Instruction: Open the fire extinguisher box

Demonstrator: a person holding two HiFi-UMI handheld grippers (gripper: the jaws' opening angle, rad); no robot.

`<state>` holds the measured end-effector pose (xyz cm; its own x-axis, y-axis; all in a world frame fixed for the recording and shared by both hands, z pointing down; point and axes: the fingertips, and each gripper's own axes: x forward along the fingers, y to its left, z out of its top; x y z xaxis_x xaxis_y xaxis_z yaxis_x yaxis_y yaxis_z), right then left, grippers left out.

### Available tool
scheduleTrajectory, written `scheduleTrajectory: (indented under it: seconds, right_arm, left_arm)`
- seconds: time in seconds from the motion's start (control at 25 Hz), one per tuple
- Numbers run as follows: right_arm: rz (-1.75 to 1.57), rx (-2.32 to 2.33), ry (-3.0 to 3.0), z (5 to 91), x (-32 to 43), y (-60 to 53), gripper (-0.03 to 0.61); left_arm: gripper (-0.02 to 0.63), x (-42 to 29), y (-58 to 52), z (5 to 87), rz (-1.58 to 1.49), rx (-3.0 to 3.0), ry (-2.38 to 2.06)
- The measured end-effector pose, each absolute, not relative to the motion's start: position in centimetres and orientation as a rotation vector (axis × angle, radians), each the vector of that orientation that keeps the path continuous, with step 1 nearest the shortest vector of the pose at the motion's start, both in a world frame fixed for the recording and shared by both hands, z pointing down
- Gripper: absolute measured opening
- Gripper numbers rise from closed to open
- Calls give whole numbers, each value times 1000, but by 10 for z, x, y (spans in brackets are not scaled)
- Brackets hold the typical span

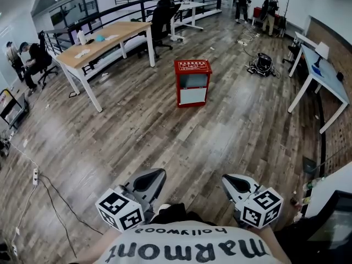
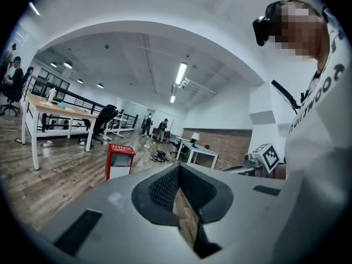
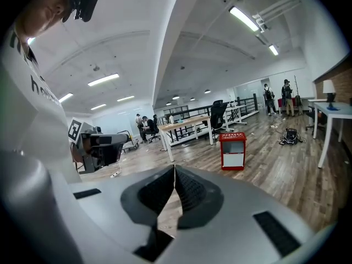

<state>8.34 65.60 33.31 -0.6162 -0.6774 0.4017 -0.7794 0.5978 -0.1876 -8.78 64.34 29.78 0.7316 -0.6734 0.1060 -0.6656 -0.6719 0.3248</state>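
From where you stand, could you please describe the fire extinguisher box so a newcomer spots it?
Find the long wooden table on the left. Right of it, alone on the plank floor, stands the fire extinguisher box: the only red cabinet nearby, pale-fronted.

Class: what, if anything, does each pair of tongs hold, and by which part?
Nothing: the left tongs and right tongs are both shut and empty.
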Motion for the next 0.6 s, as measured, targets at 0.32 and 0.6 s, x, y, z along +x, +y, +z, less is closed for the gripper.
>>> scheduleTrajectory:
  seconds: [0.32,0.6]
  right_arm:
    - [528,1220,-2500,342,89,628,11]
    - [531,1214,-2484,345,77,576,11]
  left_arm:
    - [6,-79,610,304,-44,2592,-983]
    - [6,-88,552,313,-29,2567,-970]
